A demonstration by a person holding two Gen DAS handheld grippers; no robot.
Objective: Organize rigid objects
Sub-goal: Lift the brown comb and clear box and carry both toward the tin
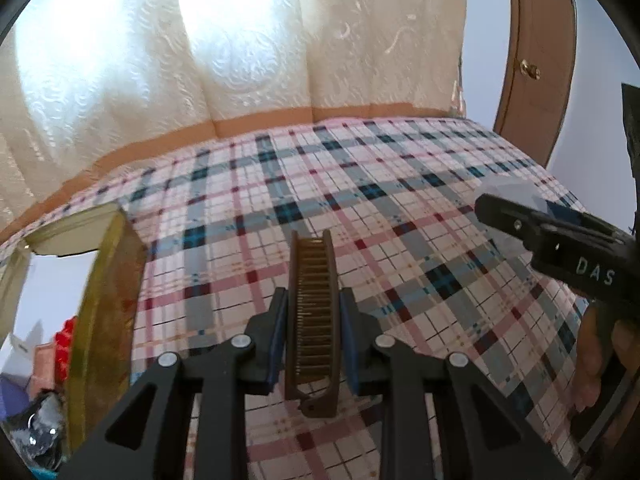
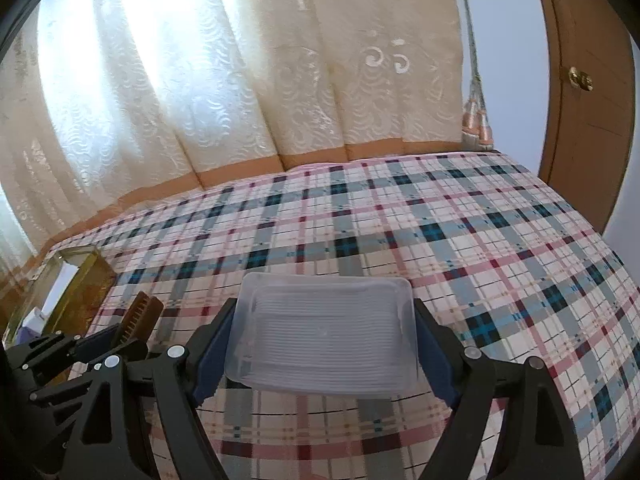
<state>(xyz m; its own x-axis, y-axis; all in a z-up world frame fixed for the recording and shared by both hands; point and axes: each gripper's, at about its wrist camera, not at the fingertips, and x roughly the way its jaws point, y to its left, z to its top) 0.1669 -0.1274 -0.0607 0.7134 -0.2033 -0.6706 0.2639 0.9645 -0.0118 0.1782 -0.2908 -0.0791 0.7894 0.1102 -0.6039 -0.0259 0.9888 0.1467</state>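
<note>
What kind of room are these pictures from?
Most likely a bedroom at home: a wide surface under a checked sheet, probably a bed, with long cream curtains behind it letting daylight through and a brown wooden door with a brass knob on the right.

- Ahead of both my tongs the plaid bed [image 2: 460,240] lies bare right up to the curtain [image 2: 240,80].
- To my left, a yellow-framed mirror [image 1: 100,320] stands upright at the bed's edge, blocking that side.
- The door [image 2: 588,100] closes off the far right.
</note>
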